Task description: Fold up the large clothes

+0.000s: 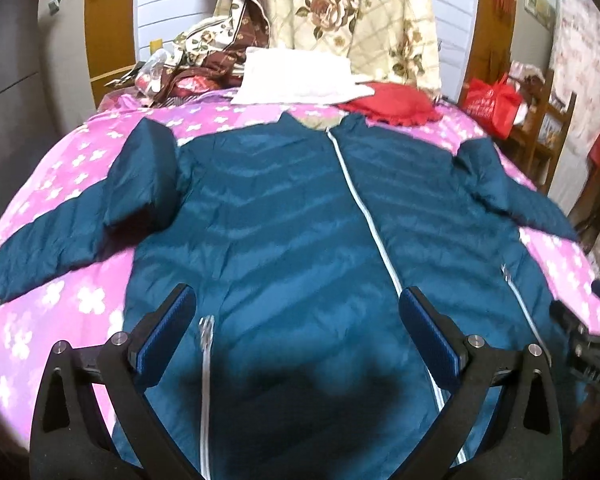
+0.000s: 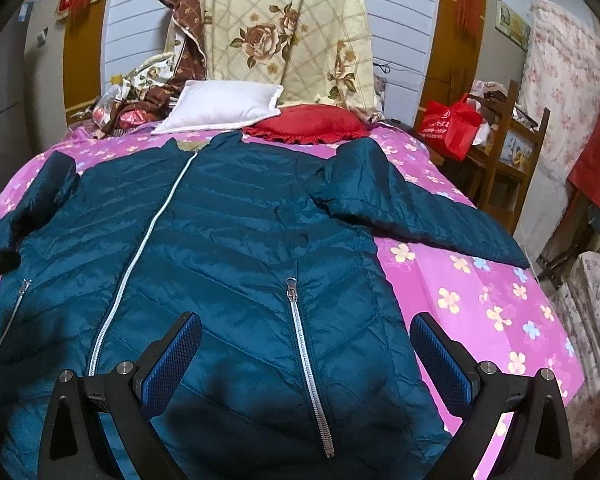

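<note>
A dark teal quilted jacket (image 1: 284,216) (image 2: 228,232) lies flat, front up, on a pink flowered bed cover (image 1: 60,300) (image 2: 480,300), collar toward the far end. Its white centre zip is shut and both sleeves spread outward, the left one bent back on itself. My left gripper (image 1: 298,300) hovers open above the jacket's lower left panel, near a pocket zip. Over the lower right panel, my right gripper (image 2: 306,326) is open too, straddling the other pocket zip (image 2: 306,360). Neither holds any cloth. The right gripper's edge shows at the far right of the left wrist view.
A white pillow (image 2: 220,106) and a red frilled cushion (image 2: 312,122) lie past the collar. A floral quilt (image 2: 284,28) hangs behind them against the headboard. To the right of the bed stand a wooden shelf (image 2: 508,152) and a red bag (image 2: 448,128).
</note>
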